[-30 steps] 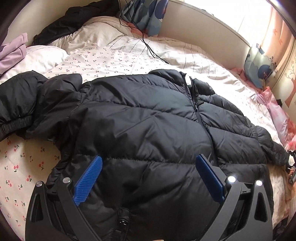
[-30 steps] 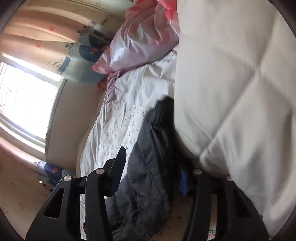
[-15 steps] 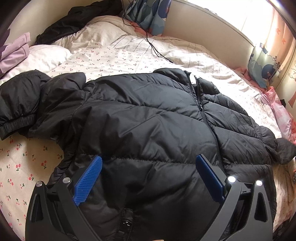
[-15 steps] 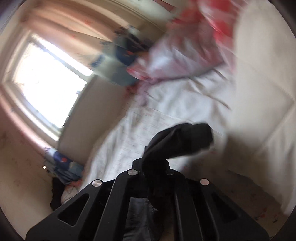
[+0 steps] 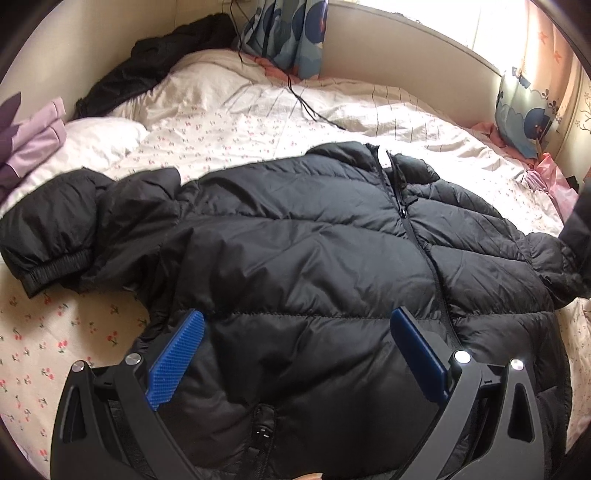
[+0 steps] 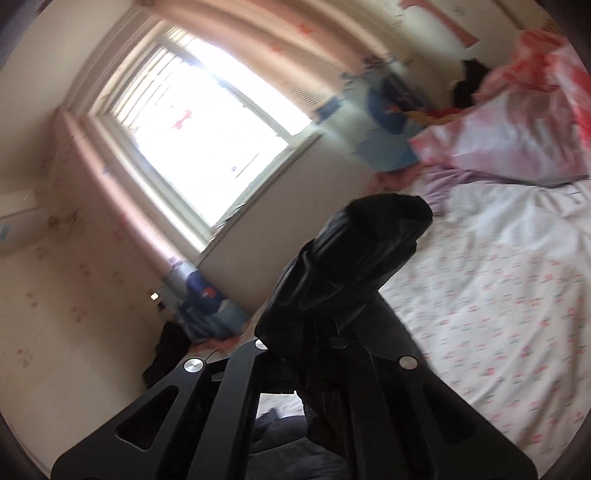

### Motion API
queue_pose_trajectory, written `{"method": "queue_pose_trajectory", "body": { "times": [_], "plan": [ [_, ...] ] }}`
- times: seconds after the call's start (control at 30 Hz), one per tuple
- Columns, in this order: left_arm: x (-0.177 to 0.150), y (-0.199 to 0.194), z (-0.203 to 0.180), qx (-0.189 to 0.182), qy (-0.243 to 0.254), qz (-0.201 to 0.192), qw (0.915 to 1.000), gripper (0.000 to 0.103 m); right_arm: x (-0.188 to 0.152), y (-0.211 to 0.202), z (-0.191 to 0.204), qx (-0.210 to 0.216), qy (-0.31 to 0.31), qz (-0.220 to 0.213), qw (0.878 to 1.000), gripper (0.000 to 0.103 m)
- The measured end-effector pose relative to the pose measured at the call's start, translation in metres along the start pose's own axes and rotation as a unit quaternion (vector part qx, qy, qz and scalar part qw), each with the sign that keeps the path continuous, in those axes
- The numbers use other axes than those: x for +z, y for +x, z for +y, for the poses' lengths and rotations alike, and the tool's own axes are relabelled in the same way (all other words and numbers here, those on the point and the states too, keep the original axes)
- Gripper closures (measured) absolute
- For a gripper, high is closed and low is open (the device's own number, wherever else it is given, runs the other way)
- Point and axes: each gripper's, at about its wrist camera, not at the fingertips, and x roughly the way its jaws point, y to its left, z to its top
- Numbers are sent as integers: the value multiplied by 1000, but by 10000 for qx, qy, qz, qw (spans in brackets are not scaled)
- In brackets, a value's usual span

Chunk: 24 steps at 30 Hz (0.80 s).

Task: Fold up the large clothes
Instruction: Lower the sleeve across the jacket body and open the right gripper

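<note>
Two grippers in play, nothing folded flat yet. Left gripper hovers just over the lower front of the black puffer jacket, jaws spread wide and released, blue pads clear of the fabric, nothing between them. Right gripper has its jaws clenched on the jacket's right sleeve; cuff end sticks up past the fingertips, off the bed, with the window behind it. In the left wrist view the same sleeve shows as a dark strip rising at the right edge.

Jacket lies front up on the bed, zipped, hem nearest the left camera, collar toward the far side. Its left sleeve is still splayed out sideways on the cherry-print sheet.

Beyond it: black cable trailing across the bedding, another dark garment heaped at the far corner, patterned curtain by the wall.

Progress call: early. First sleeve fold looks under way only. Left to do, by my read: lay right sleeve across the chest, bring the left sleeve in, then fold the body hem to collar.
</note>
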Motion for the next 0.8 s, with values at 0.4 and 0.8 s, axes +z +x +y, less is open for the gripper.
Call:
{"method": "queue_pose_trajectory", "body": {
  "times": [0.4,0.8],
  "plan": [
    [0,-23,3,188,286,-281,9990,6,-109,62,167,1023,-726,875,9882,100],
    [-1,-33,10,236,340,-379,9984,6,-175,101,201,1510,-473,1333,9784,100]
  ]
}}
